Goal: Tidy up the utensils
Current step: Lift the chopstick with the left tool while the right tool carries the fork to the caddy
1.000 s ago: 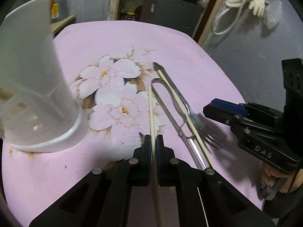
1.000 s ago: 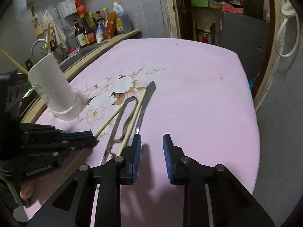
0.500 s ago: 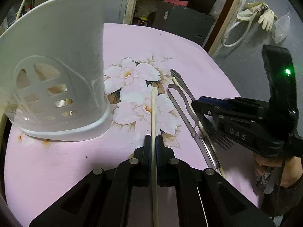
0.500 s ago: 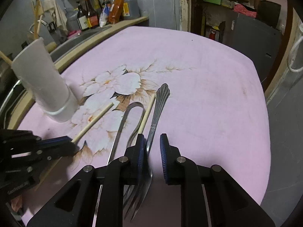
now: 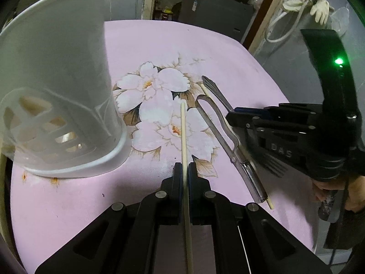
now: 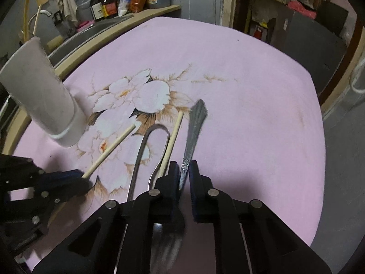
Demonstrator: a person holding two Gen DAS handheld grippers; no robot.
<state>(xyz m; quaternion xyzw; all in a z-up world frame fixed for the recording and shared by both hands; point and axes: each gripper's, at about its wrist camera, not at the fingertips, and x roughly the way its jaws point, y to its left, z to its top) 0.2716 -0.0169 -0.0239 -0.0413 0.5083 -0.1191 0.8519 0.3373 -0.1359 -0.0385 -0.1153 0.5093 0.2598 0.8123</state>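
Left wrist view: the left gripper (image 5: 185, 171) is clenched on a pale wooden chopstick (image 5: 183, 137), which runs forward between the pads with its far end over the flower print of the pink floral cloth on the tabletop (image 5: 159, 52). A white plastic utensil holder with slotted cut-outs (image 5: 59, 105) stands close on the left, its base on the cloth. To the right of the held chopstick lie a metal peeler with a looped wire handle (image 5: 223, 141), a second pale wooden chopstick (image 5: 269, 202) partly under it, and a silver fork with a ridged handle (image 5: 216, 91). The right gripper (image 5: 230, 115) reaches in from the right over the fork's shaft; a hand (image 5: 328, 187) holds its grip.

Right wrist view: the right gripper (image 6: 183, 171) is clamped on the fork's neck (image 6: 194, 127), handle pointing away and resting on the cloth, tines blurred beneath the gripper body. The peeler (image 6: 141, 150) and loose chopstick (image 6: 173, 137) lie just left of it. The left gripper (image 6: 79, 180) holds its chopstick (image 6: 109, 150) at lower left. The holder (image 6: 43, 100) stands at far left, near a counter with bottles (image 6: 105, 0).
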